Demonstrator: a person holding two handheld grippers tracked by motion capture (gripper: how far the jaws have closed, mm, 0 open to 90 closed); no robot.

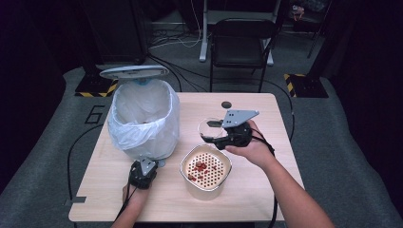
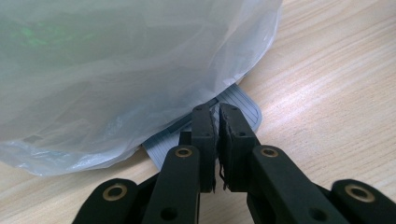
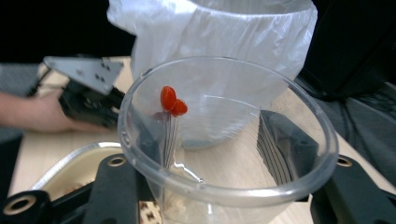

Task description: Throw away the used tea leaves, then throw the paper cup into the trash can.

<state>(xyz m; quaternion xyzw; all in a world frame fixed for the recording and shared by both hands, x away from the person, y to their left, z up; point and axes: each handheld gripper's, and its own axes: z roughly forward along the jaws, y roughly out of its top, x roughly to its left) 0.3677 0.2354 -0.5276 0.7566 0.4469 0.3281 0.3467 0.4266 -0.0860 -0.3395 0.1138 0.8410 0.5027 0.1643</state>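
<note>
Wooden table (image 1: 266,190), person seated at its near edge. Left gripper (image 2: 215,122): jaws pressed together, nothing visible between them, tips over the grey ribbed pedal (image 2: 238,103) at the foot of the bag-lined bin (image 1: 142,118). Right gripper (image 1: 223,137): jaws pinching a clear plastic cup (image 3: 224,154), held tipped on its side above the table, beside the bin. Two red bits (image 3: 172,101) stuck to the cup's inner wall. Cream strainer bowl (image 1: 206,170), just below the cup, held more red pieces.
</note>
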